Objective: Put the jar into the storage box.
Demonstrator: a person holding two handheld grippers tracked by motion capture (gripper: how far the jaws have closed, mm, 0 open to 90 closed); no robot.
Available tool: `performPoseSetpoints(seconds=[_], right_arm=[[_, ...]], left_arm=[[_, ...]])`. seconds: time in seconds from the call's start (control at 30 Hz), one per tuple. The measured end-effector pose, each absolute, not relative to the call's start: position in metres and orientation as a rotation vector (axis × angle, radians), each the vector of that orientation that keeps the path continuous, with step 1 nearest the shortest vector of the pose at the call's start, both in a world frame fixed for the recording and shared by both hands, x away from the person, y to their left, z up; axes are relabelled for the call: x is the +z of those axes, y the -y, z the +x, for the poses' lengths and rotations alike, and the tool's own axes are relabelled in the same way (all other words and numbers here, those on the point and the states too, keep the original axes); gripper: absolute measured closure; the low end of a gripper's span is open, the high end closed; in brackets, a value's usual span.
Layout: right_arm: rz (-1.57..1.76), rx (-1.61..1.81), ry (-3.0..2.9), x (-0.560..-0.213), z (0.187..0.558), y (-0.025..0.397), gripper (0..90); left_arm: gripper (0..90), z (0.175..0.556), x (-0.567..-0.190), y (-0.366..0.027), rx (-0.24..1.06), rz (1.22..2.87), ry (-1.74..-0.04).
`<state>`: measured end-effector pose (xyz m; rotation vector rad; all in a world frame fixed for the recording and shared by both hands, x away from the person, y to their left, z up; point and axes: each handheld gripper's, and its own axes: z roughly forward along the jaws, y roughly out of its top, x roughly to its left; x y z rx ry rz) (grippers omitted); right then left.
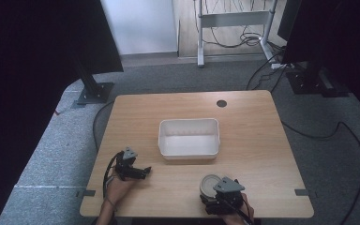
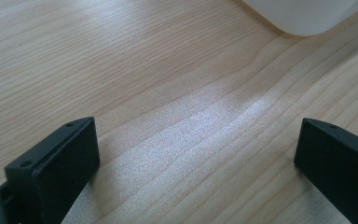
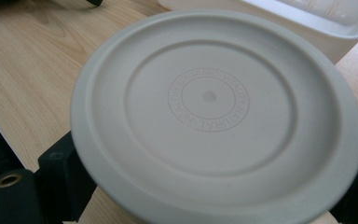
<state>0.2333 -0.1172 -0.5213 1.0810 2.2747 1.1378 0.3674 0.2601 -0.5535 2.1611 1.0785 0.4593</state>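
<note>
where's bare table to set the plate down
Bare wood lies right of the bin to the table edge, behind it up to the round hole, and left of it. The near edge is crowded: plate and both grippers.

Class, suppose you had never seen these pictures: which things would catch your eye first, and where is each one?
The white tub stands out first, empty at the middle of the wooden table. Next comes the round grey lid, at the near edge between the jaws of the right gripper. At the near left, the left gripper rests with its jaws wide apart over bare wood.
</note>
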Motion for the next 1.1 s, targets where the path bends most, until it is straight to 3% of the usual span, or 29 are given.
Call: performPoseSetpoints(seconds=[1.1], right_arm=[[1.085,1.162,-2.211,-0.498,0.284,0.092,9.2]], left_arm=[[0.0,0.368,-0.554,-0.26,0.458,2.161,-1.075]])
